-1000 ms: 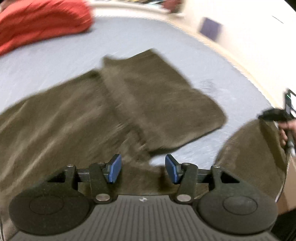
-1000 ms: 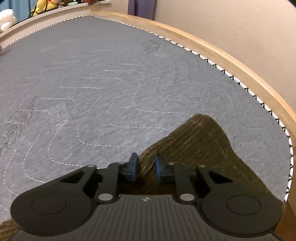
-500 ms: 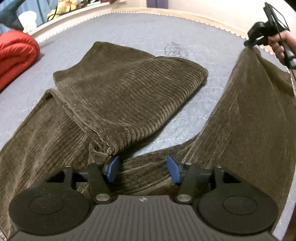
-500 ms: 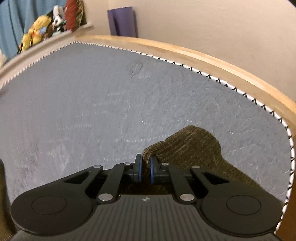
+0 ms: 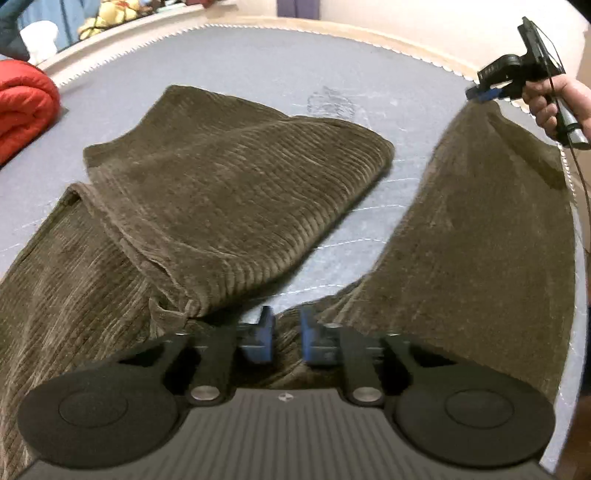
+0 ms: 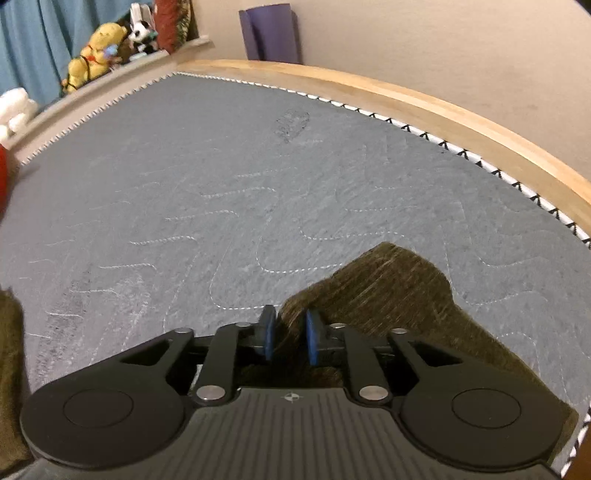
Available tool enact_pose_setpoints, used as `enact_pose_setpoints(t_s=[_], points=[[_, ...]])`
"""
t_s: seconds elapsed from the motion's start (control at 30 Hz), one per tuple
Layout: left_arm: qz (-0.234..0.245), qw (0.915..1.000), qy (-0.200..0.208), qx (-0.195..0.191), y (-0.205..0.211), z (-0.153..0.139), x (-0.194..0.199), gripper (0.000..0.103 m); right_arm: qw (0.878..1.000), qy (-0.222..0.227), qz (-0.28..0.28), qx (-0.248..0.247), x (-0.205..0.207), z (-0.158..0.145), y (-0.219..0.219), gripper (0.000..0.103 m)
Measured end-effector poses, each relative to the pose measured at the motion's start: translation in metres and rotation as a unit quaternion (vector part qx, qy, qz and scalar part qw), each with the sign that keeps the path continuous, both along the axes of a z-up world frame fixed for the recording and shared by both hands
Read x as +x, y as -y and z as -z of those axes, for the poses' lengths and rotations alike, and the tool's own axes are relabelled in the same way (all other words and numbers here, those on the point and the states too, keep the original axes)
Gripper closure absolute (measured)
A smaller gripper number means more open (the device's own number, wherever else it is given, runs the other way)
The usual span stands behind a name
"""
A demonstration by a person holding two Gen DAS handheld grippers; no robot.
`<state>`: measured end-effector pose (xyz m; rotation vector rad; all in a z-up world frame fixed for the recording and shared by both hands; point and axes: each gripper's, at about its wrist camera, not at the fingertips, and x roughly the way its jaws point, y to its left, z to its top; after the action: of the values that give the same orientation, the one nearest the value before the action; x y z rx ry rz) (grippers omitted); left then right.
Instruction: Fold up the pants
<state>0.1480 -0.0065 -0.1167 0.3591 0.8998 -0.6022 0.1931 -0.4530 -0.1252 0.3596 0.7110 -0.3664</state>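
Observation:
Brown corduroy pants [image 5: 229, 199] lie on the grey quilted mattress [image 5: 258, 74]. One leg is folded back over the seat. The other leg [image 5: 480, 229] stretches to the right. My left gripper [image 5: 284, 334] has closed to a narrow gap around the crotch fabric. My right gripper [image 6: 290, 334] holds the hem of the stretched leg [image 6: 388, 288] between its pads, slightly parted. In the left wrist view it [image 5: 484, 94] appears at the far right, pinching the hem, the leg raised off the mattress.
A red duvet [image 5: 22, 107] lies at the mattress's left. A wooden bed frame [image 6: 443, 110] runs along the far and right edges. Stuffed toys [image 6: 99, 48] sit on a ledge behind. A purple roll [image 6: 269, 33] leans on the wall.
My left gripper's jaws have narrowed from wide open to a small gap on the crotch. My right gripper has lifted the leg hem, and its pads have parted a little.

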Motion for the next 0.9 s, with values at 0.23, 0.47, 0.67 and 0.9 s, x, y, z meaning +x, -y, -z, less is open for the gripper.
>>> enact_pose_setpoints(t_s=[0.23, 0.47, 0.67, 0.9], points=[[-0.122, 0.9912, 0.049, -0.020, -0.012, -0.019, 0.013, 0.101, 0.996, 0.063, 0.057, -0.012, -0.044, -0.024, 0.053, 0.055], [-0.105, 0.9942, 0.018, 0.017, -0.001, -0.011, 0.005, 0.080, 0.997, -0.029, 0.073, -0.024, -0.082, -0.004, 0.109, 0.039], [-0.111, 0.9934, 0.019, -0.024, -0.006, -0.034, -0.016, 0.054, 0.993, -0.115, 0.012, -0.032, -0.107, 0.033, 0.113, 0.036], [0.048, 0.9972, -0.005, -0.057, 0.034, -0.041, -0.081, 0.048, 0.993, -0.094, -0.018, -0.069, -0.121, 0.018, 0.105, 0.099]])
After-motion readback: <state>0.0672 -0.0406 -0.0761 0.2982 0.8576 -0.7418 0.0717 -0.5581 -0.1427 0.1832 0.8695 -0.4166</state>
